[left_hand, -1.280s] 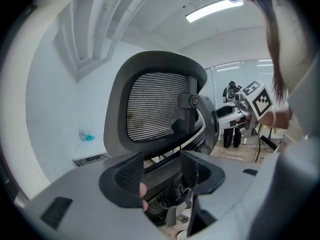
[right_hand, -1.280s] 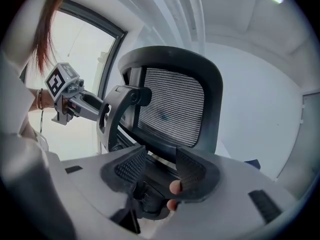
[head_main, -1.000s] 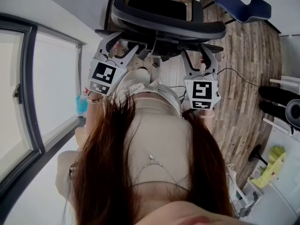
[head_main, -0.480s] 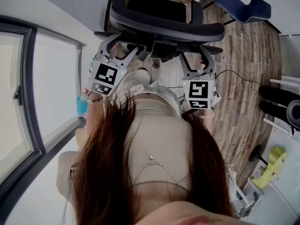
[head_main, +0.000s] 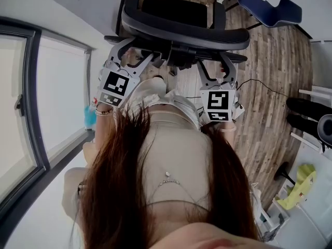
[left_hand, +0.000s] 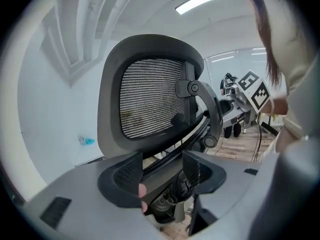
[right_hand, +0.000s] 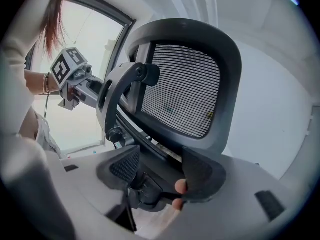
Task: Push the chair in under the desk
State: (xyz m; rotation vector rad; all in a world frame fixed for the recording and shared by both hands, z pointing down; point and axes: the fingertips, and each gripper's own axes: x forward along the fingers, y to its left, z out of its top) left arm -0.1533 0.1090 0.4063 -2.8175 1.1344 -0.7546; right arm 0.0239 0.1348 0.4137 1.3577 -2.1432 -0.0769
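A black mesh-backed office chair (head_main: 187,30) stands right in front of me, its back toward me. My left gripper (head_main: 134,53) reaches to the left side of the back's lower frame, and my right gripper (head_main: 213,66) to the right side. In the left gripper view the mesh back (left_hand: 150,99) rises above the left gripper (left_hand: 161,171), whose jaws stand wide apart with the dark frame bar between them. In the right gripper view the right gripper (right_hand: 157,171) is opening around the same frame below the mesh (right_hand: 185,89). Neither pair of pads visibly presses on it.
A wall with a tall window (head_main: 31,97) runs along the left. A blue chair (head_main: 270,7) stands at the back right on the wood floor (head_main: 275,87), where a black cable (head_main: 259,80) lies. Shelving with a yellow cloth (head_main: 301,188) is at the right.
The jaws of both grippers have spread wider around the chair frame. The chair has edged slightly away from me, and the right gripper has shifted a little left.
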